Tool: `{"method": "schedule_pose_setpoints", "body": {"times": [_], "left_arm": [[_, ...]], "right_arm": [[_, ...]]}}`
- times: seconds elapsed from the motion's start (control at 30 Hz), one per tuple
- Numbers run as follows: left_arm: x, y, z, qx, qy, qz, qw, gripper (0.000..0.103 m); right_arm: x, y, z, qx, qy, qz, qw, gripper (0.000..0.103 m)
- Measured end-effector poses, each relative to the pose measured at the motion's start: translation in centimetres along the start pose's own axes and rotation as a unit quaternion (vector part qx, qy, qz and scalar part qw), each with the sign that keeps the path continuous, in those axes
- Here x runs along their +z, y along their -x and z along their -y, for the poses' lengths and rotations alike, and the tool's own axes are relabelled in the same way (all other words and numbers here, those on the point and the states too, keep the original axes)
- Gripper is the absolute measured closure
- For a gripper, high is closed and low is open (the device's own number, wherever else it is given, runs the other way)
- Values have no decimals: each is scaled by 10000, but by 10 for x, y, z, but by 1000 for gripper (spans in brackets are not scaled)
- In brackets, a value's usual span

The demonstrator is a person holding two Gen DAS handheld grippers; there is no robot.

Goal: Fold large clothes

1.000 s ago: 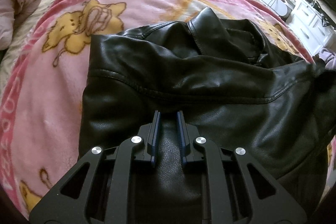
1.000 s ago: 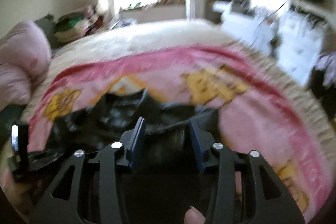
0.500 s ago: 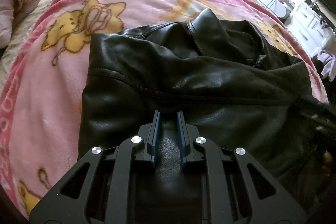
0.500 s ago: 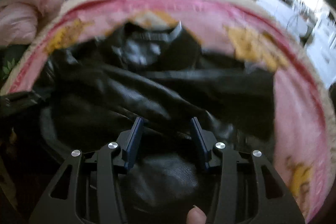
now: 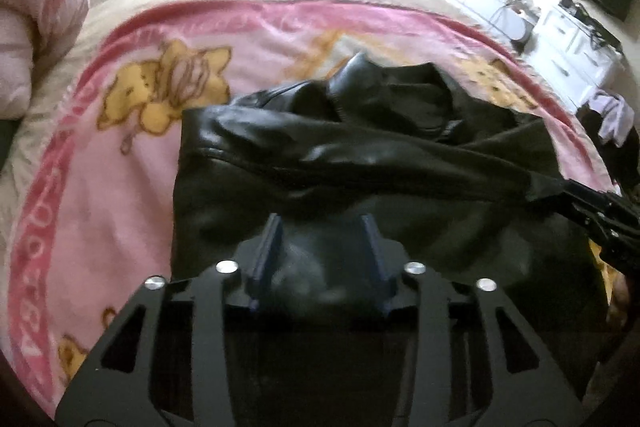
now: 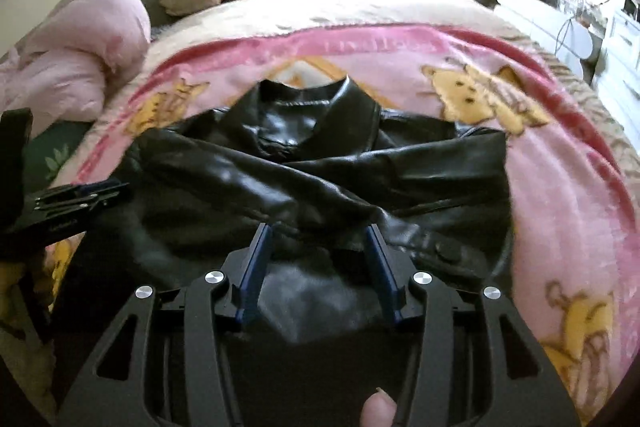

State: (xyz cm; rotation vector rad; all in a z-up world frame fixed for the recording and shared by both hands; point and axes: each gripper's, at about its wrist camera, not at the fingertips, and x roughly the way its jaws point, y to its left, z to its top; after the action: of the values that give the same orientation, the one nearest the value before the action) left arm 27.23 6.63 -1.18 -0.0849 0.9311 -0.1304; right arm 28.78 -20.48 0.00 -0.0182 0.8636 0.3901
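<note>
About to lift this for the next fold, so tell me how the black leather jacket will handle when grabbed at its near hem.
The black leather jacket will probably drape rather than hold shape, since its sleeves lie creased and crossed. Its glossy surface suggests pads may slip. It looks thick, so likely heavy on the blanket.
</note>
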Motion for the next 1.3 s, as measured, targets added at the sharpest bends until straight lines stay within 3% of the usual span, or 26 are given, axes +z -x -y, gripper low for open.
{"method": "schedule_pose_setpoints", "body": {"times": [0.17,0.27,0.33,0.43,0.5,0.6,0.83,1.03,1.2,1.3], "left_arm": [[-20,4,18,-168,-332,-144,9992,70],[-39,-23,23,48,-511,-482,9975,72],[-43,-28,23,91,-537,-425,9976,72],[-39,-28,22,108,-485,-448,9978,72],[-39,-30,19,77,-459,-447,9979,72],[-38,-29,19,39,-440,-431,9981,72],[-45,-21,24,94,-408,-379,9984,72],[-45,-17,26,126,-406,-368,9984,72],[-45,-13,26,83,-355,-362,9987,70],[-44,-10,27,38,-320,-366,9988,67]], "right_arm": [[-12,17,-4,138,33,105,9998,55],[-19,25,-8,224,56,153,9996,54],[-23,26,-12,286,104,140,9994,52],[-28,14,-17,-34,253,-106,9996,48],[-34,-5,-12,-335,220,-510,9979,47],[-47,-34,7,-143,-197,-930,9954,49],[-44,-25,4,-72,-432,-751,9962,47],[-48,-4,1,158,-417,-455,9980,32],[-50,11,0,68,-377,-242,9990,14],[-51,16,3,60,-419,-190,9989,12]]}}
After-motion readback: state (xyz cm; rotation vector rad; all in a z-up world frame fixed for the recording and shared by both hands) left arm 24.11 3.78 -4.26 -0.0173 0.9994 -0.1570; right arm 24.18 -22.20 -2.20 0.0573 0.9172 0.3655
